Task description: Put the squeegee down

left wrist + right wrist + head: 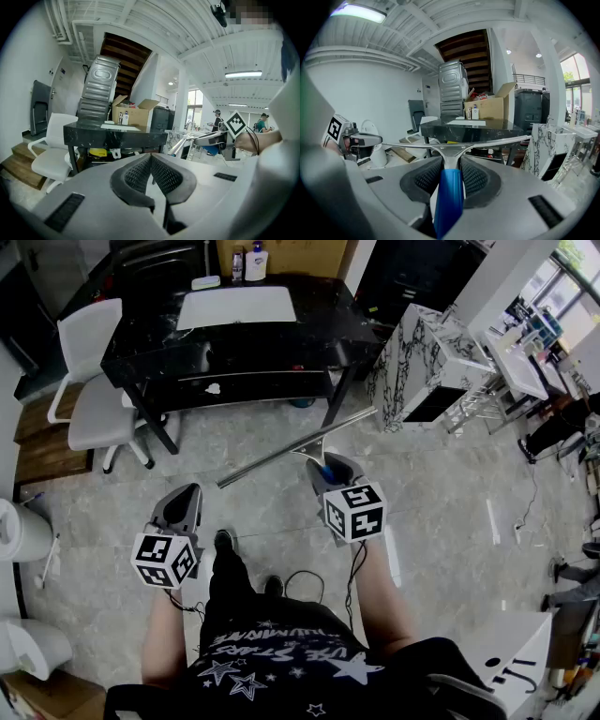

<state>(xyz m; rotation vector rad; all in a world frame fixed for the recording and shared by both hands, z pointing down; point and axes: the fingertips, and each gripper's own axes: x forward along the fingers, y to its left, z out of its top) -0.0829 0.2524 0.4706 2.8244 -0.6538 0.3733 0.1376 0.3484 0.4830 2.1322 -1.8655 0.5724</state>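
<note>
A squeegee with a blue handle (448, 197) and a long silver blade (296, 447) is held in the air over the floor. My right gripper (323, 468) is shut on its handle, the pads (472, 178) pressing on both sides, blade crosswise ahead of the jaws (454, 144). My left gripper (178, 507) hangs to the left at about the same height, shut with nothing between its pads (164, 174). The squeegee (187, 141) and right gripper show at the right of the left gripper view.
Ahead stands a black marble-top table (150, 338) with a white mat (237, 307), bottles and a cardboard box (133, 115). A white chair (92, 381) is at its left, a marbled white cabinet (417, 367) at its right. The person's feet (223, 542) stand on grey tile floor.
</note>
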